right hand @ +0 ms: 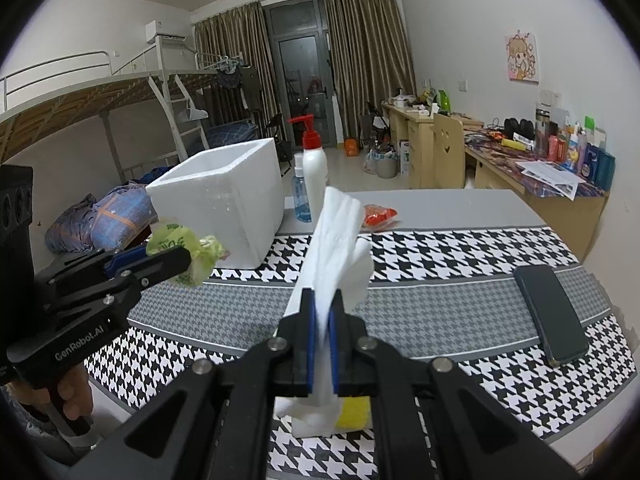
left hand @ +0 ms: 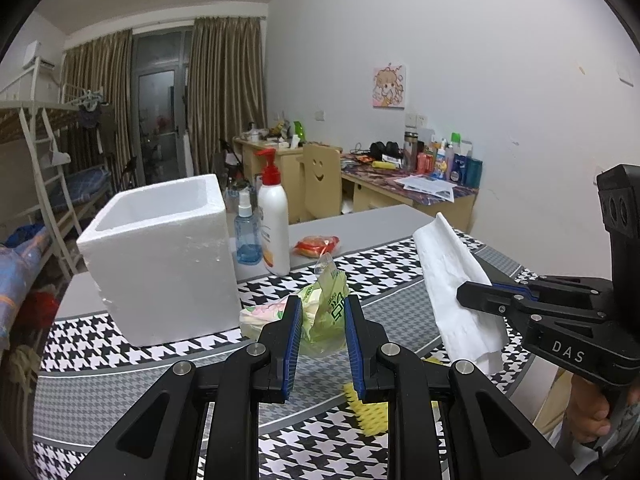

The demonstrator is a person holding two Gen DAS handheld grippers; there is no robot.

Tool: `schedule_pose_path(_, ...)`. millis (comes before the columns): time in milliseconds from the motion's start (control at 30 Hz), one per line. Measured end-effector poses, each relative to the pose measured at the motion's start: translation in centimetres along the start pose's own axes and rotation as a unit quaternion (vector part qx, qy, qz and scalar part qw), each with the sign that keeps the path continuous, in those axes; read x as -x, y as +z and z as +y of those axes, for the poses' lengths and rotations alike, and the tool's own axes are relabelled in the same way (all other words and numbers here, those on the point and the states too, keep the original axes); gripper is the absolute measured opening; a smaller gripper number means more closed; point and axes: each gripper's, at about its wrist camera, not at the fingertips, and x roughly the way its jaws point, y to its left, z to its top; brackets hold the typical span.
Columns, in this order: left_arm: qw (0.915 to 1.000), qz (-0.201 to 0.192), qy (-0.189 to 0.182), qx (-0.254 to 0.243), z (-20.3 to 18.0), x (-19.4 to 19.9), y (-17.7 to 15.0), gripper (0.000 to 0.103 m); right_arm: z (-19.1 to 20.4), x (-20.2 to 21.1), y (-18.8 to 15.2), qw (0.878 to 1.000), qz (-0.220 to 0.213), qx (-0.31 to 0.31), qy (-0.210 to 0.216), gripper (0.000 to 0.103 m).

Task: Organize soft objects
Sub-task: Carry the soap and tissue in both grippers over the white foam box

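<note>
My left gripper (left hand: 323, 307) is shut on a crumpled green plastic tissue pack (left hand: 329, 292), held above the houndstooth tablecloth (left hand: 400, 264). In the right wrist view that left gripper (right hand: 179, 261) is at the left, and the green pack (right hand: 188, 250) sticks out of it beside the white foam box (right hand: 224, 208). My right gripper (right hand: 323, 300) is shut on a folded white tissue sheet (right hand: 338, 236) that stands up from the pads. The left wrist view shows the right gripper (left hand: 470, 294) at the right, clamped on the white tissue (left hand: 444, 268). The foam box (left hand: 160, 260) is open-topped.
Behind the box stand a white pump bottle (left hand: 274, 220) and a blue spray bottle (left hand: 247, 236), with a red snack packet (left hand: 318, 246) nearby. A yellow sponge (left hand: 370, 414) lies under the grippers. A dark phone (right hand: 552, 314) rests on the cloth at right. A hand (right hand: 74, 396) grips the left handle.
</note>
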Motion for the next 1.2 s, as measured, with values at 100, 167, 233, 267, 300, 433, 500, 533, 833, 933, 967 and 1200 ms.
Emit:
schedule_pose_path(100, 1.0, -0.005, 0.002, 0.002, 0.2, 0.5, 0.2, 0.023, 0.3, 0.0, 0.2, 1.0, 0.0, 0.003, 0.001, 0.009)
schedule_pose_path(167, 1.0, -0.007, 0.004, 0.002, 0.4, 0.7, 0.3, 0.023, 0.6, 0.0, 0.4, 1.0, -0.003, 0.006, 0.002, 0.009)
schedule_pose_path(233, 1.0, -0.007, 0.005, 0.001, 0.6, 0.7, 0.6, 0.023, 0.9, 0.0, 0.5, 1.0, -0.006, 0.009, 0.003, 0.009)
schedule_pose_path(267, 1.0, -0.007, 0.006, 0.0, 0.7, 0.8, 0.6, 0.023, 1.0, 0.0, 0.6, 1.0, -0.007, 0.01, 0.004, 0.009)
schedule_pose_path(300, 0.9999, -0.007, 0.008, 0.0, 0.9, 0.9, 0.7, 0.023, 1.1, -0.1, 0.7, 1.0, -0.007, 0.01, 0.005, 0.009)
schedule_pose_path(433, 0.9999, -0.007, 0.014, 0.002, 1.4, 0.9, 1.2, 0.023, 1.4, -0.5, 1.1, 1.0, -0.007, 0.012, 0.011, 0.009)
schedule_pose_path(500, 0.9998, -0.008, 0.018, 0.002, 1.5, 1.0, 1.4, 0.023, 1.5, -0.7, 1.3, 1.0, -0.007, 0.014, 0.015, 0.009)
schedule_pose_path(533, 0.9998, -0.008, 0.02, 0.002, 1.6, 0.9, 1.5, 0.023, 1.5, -0.8, 1.4, 1.0, -0.008, 0.016, 0.016, 0.009)
schedule_pose_path(833, 0.9996, -0.008, 0.022, 0.014, 2.7, 1.1, 2.4, 0.023, 2.1, -0.8, 2.6, 0.999, -0.012, 0.018, 0.026, 0.009)
schedule_pose_path(933, 0.9994, -0.012, 0.029, 0.011, 3.2, 1.5, 2.8, 0.023, 2.5, -0.7, 3.1, 0.999, -0.021, 0.022, 0.023, 0.009)
schedule_pose_path(967, 0.9994, -0.012, 0.031, 0.009, 3.3, 1.6, 3.0, 0.023, 2.7, -0.7, 3.3, 0.999, -0.023, 0.022, 0.023, 0.009)
schedule_pose_path(1200, 0.999, -0.017, 0.041, 0.009, 4.2, 1.7, 3.9, 0.023, 3.7, -0.6, 4.0, 0.999, -0.041, 0.024, 0.018, 0.009)
